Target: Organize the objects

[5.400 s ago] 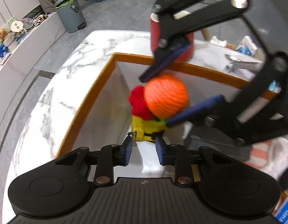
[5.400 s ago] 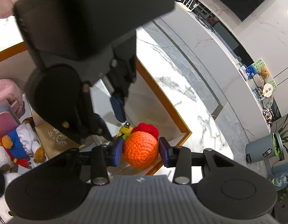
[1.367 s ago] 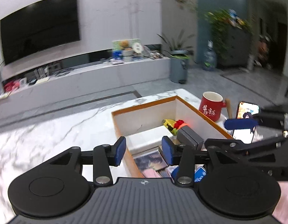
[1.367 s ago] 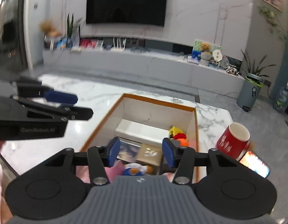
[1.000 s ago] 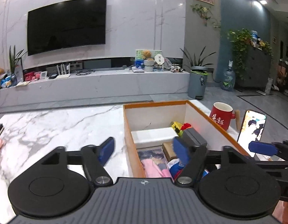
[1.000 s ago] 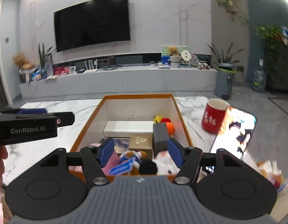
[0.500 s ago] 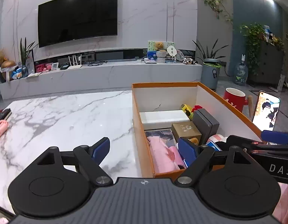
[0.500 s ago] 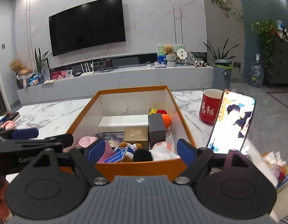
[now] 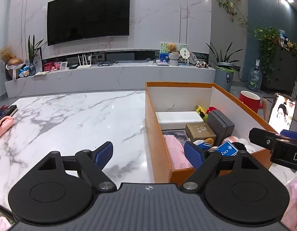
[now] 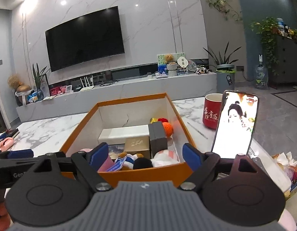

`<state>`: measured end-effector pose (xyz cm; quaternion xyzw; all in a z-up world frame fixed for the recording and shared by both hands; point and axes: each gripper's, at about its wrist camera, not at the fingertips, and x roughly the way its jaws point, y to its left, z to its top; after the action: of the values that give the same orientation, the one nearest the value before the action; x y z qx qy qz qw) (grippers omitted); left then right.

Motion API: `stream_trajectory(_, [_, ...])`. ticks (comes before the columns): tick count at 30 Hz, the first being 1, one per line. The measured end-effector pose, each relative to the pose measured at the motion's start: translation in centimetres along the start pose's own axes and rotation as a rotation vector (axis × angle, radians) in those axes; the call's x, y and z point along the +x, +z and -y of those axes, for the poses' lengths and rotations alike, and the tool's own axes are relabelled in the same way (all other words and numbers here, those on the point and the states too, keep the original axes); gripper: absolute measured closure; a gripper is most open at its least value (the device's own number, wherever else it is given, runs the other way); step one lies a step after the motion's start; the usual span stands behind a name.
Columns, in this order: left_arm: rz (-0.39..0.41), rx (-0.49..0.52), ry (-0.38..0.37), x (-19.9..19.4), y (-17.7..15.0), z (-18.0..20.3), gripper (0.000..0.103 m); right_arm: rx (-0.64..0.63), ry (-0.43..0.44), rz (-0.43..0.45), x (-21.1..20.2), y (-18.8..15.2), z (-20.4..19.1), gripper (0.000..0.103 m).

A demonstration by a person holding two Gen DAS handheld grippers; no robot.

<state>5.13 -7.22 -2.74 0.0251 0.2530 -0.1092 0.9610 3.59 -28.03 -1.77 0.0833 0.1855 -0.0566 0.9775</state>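
An orange box (image 9: 160, 140) (image 10: 79, 132) stands on the marble table, filled with several objects. An orange knitted ball (image 10: 167, 128) lies at its far right beside a dark grey case (image 10: 157, 137) (image 9: 221, 123). A white flat box (image 10: 125, 131), a gold box (image 10: 137, 144) and a pink item (image 9: 175, 150) also lie inside. My left gripper (image 9: 148, 155) is open and empty, held near the box's front left corner. My right gripper (image 10: 145, 155) is open and empty, just in front of the box's near wall.
A red mug (image 10: 211, 111) and a propped phone (image 10: 235, 127) with a lit screen stand right of the box. A pink object (image 9: 2, 127) and a dark remote (image 9: 6, 111) lie at the table's left edge. A tray with tissue (image 10: 283, 163) sits at the right.
The orange ball was let go into the box. Both grippers drew back out of the box toward the table's near side and opened wide.
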Motion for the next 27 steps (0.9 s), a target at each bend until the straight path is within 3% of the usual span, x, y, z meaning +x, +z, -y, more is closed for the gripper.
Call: stream_trajectory(27, [-0.011, 0.003, 0.002, -0.2, 0.0, 0.0, 0.006, -0.068, -0.015, 0.011, 0.0, -0.3, -1.1, 0.018])
